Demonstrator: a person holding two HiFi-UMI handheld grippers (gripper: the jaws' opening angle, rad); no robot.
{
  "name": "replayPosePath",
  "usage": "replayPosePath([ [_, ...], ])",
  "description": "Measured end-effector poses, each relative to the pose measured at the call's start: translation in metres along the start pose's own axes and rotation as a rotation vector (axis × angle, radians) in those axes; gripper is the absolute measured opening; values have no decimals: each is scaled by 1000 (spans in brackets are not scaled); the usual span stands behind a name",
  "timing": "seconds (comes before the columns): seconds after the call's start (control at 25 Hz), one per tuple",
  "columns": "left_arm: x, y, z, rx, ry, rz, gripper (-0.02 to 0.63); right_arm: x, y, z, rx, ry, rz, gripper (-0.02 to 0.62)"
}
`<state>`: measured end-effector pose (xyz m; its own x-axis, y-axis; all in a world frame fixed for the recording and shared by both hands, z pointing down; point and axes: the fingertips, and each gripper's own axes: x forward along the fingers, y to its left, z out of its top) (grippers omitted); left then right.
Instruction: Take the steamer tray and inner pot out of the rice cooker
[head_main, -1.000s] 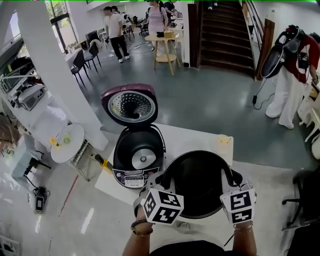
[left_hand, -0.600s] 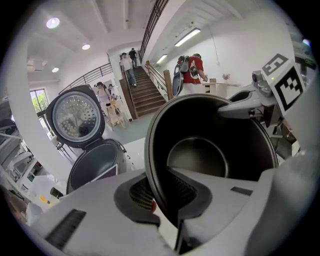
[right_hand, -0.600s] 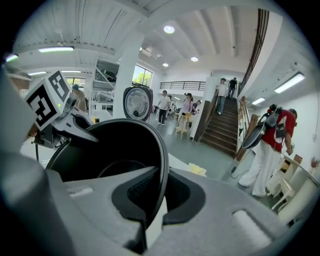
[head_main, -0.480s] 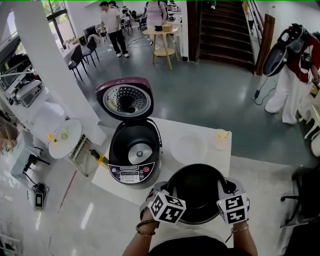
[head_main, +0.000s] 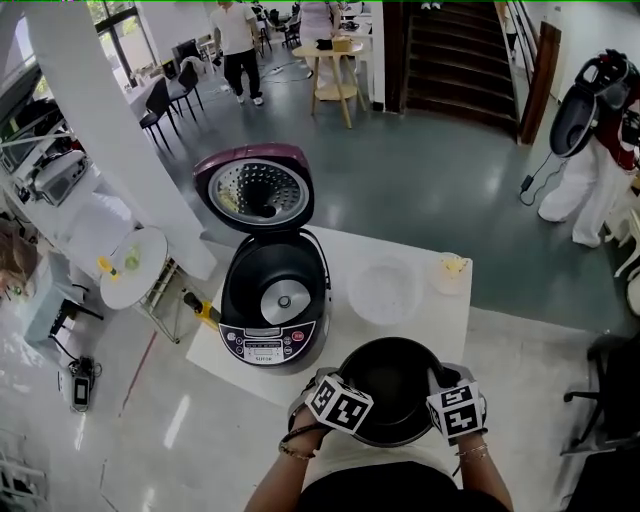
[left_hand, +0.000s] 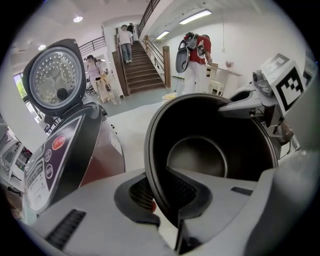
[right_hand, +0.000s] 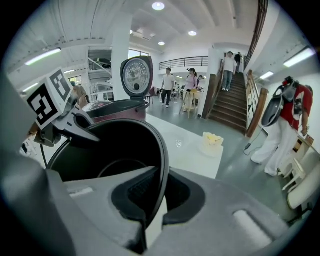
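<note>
At the near edge of the white surface (head_main: 440, 325), the black inner pot (head_main: 392, 380) hangs between the two tongs, out of the rice cooker (head_main: 275, 305) and just off its near right side. The left tongs (left_hand: 163, 199) are closed almost fully, pinching the pot's left rim, one pad inside the wall and one outside. The right tongs (right_hand: 157, 197) are clamped the same way on the opposite rim, the thin metal edge running straight down between the pads. The pot sits mouth up and roughly level, its dark inside bare. From where I stand I cannot tell whether its base touches the surface or is just above it.

The rice cooker stands toward the left edge of the surface, its control panel (head_main: 262, 350) facing the near edge. Its maroon lid (head_main: 253, 190) is thrown back upright, showing the perforated inner plate, and the round silver heating plate (head_main: 285, 302) lies in view at the bottom of the well.

The steamer tray (head_main: 385, 290), a pale translucent round dish, lies flat on the surface just right of the cooker, well apart from the pot. A small cup (head_main: 452, 268) with something yellow in it sits by the far right corner. Beyond the surface, people stand around on the grey floor near a dark staircase (head_main: 455, 50).
</note>
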<state>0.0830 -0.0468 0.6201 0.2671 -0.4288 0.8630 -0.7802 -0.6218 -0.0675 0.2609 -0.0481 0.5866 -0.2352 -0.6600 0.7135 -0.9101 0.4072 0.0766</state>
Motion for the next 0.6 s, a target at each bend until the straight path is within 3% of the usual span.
replayPosePath([
  [0.6,45,6,1,-12,47,-62,38,42,-11,-14,47,90,23,12],
])
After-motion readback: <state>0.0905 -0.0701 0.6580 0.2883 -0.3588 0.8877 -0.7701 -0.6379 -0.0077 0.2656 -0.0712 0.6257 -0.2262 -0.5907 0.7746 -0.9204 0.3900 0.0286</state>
